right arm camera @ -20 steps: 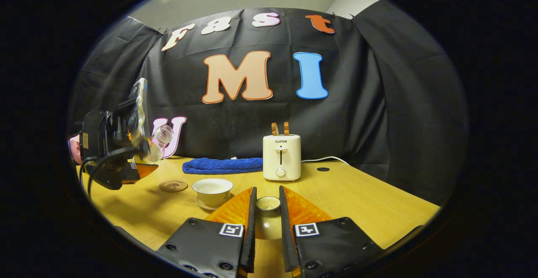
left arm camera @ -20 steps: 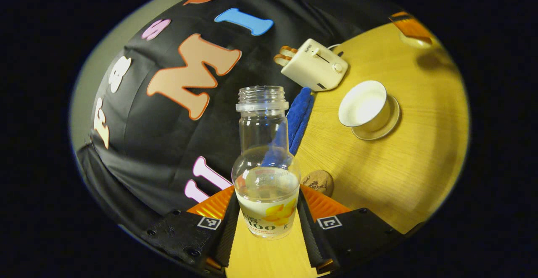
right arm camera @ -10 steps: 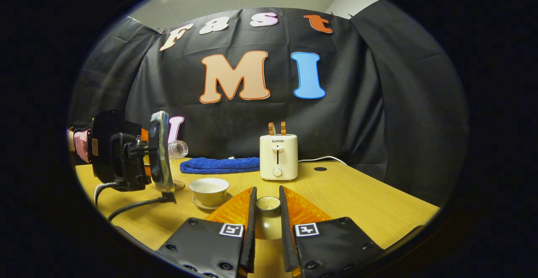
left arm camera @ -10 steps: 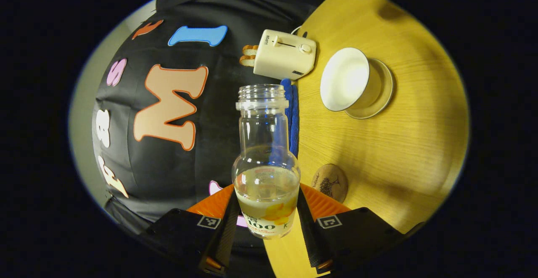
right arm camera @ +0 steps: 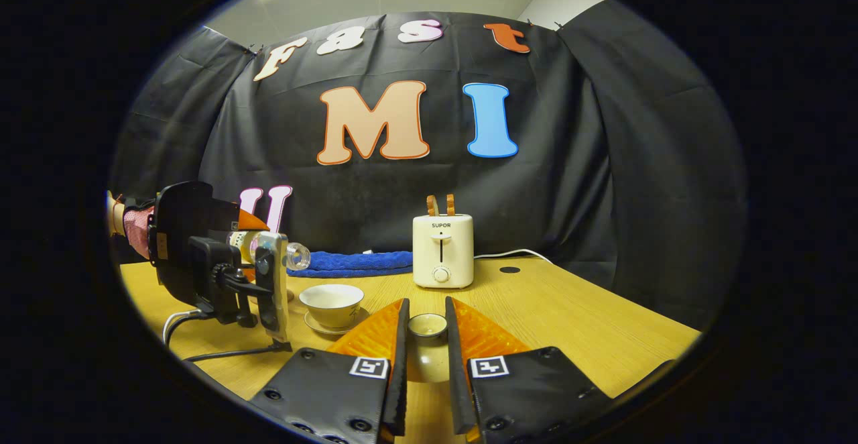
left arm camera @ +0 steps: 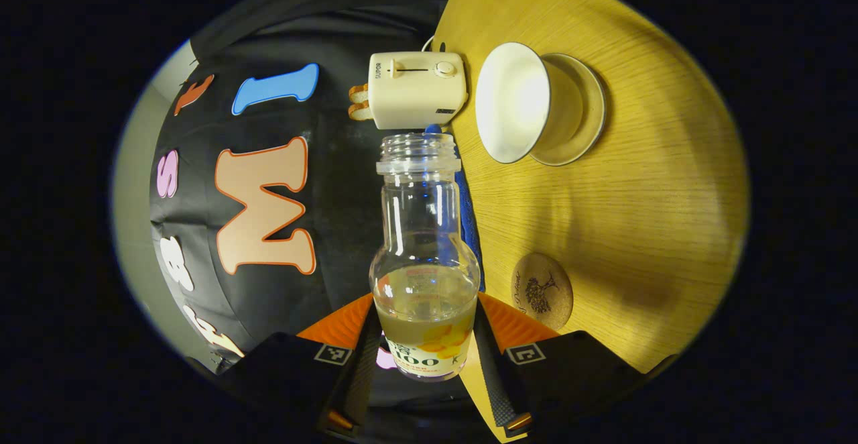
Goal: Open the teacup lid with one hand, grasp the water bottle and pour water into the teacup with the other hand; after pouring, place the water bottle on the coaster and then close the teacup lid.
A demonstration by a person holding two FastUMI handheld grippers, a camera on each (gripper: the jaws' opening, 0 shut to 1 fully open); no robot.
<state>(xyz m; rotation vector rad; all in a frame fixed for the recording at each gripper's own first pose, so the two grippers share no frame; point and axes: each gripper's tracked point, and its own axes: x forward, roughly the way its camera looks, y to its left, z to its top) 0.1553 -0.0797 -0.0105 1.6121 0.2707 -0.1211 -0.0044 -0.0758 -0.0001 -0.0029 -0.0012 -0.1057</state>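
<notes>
My left gripper (left arm camera: 424, 313) is shut on the lower body of a clear, uncapped water bottle (left arm camera: 424, 256) with some liquid in its base. The left gripper view is rolled sideways. In it the white teacup (left arm camera: 513, 102) stands open on its saucer (left arm camera: 586, 119) beyond and right of the bottle's mouth, and the round cork coaster (left arm camera: 541, 290) lies nearer. In the right gripper view the bottle (right arm camera: 285, 251) lies almost level, its mouth up and left of the teacup (right arm camera: 331, 302). No stream of water is visible. My right gripper (right arm camera: 426, 316) is shut on the small teacup lid (right arm camera: 427, 326), held low over the table.
A cream toaster (right arm camera: 442, 251) with two slices in it stands at the back of the wooden table (right arm camera: 576, 323). A folded blue towel (right arm camera: 355, 263) lies to its left. A sleeved hand (right arm camera: 131, 229) holds the left gripper, and cables (right arm camera: 221, 353) trail from it.
The left gripper has rolled further, tipping the bottle from slanted to nearly level and bringing its mouth closer to the teacup. The right gripper and lid have stayed put.
</notes>
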